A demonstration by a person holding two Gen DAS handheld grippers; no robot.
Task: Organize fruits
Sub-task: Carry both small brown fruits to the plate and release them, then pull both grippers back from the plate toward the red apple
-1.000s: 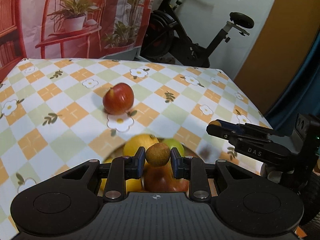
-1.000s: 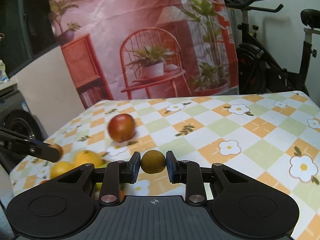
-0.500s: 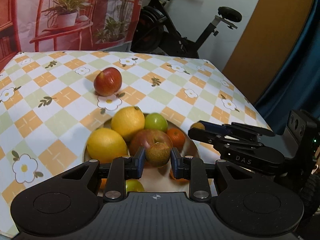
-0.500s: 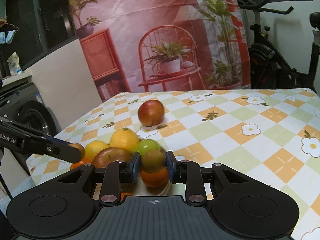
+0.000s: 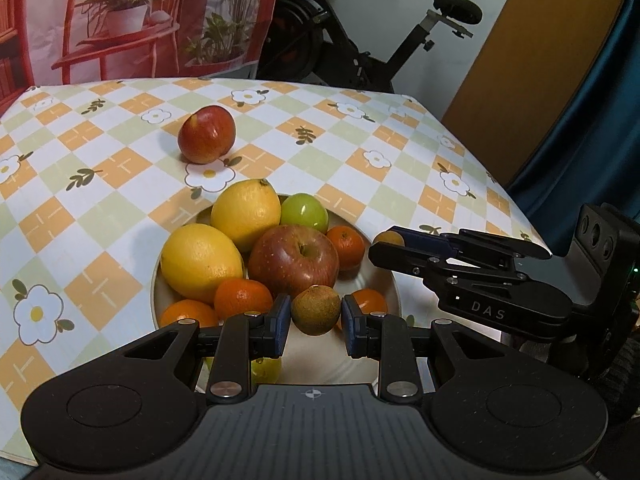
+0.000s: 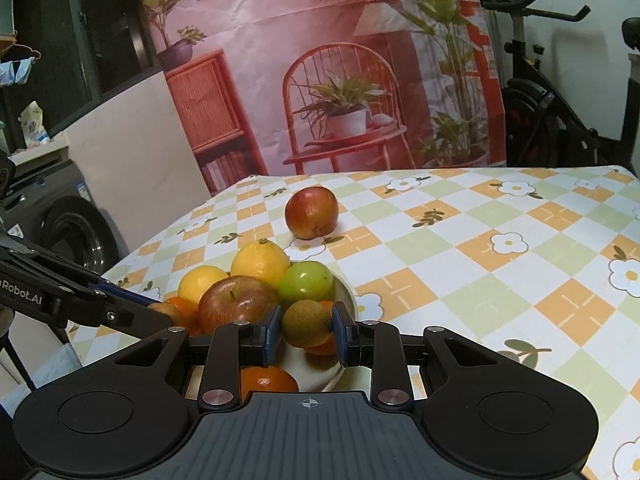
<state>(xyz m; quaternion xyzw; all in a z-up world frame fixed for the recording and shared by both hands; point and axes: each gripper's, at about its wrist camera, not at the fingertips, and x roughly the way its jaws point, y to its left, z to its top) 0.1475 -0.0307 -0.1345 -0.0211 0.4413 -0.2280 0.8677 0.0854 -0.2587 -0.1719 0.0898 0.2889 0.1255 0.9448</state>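
Left gripper [image 5: 316,322] clamps a small brown fruit [image 5: 315,309], held over the near side of the white plate [image 5: 382,276]; right gripper [image 6: 306,330] pinches a second brown-green fruit [image 6: 306,322] over the plate's [image 6: 345,286] right rim; on the plate: two lemons, red apple [image 5: 294,258], green fruit [image 5: 304,213], mandarins; a lone red apple [image 5: 206,134] sits on the checked tablecloth [image 5: 120,168] beyond the plate.

Plate [image 5: 384,280] fruit-crowded; cloth [image 5: 360,168] beyond red apple [image 5: 206,134] open.
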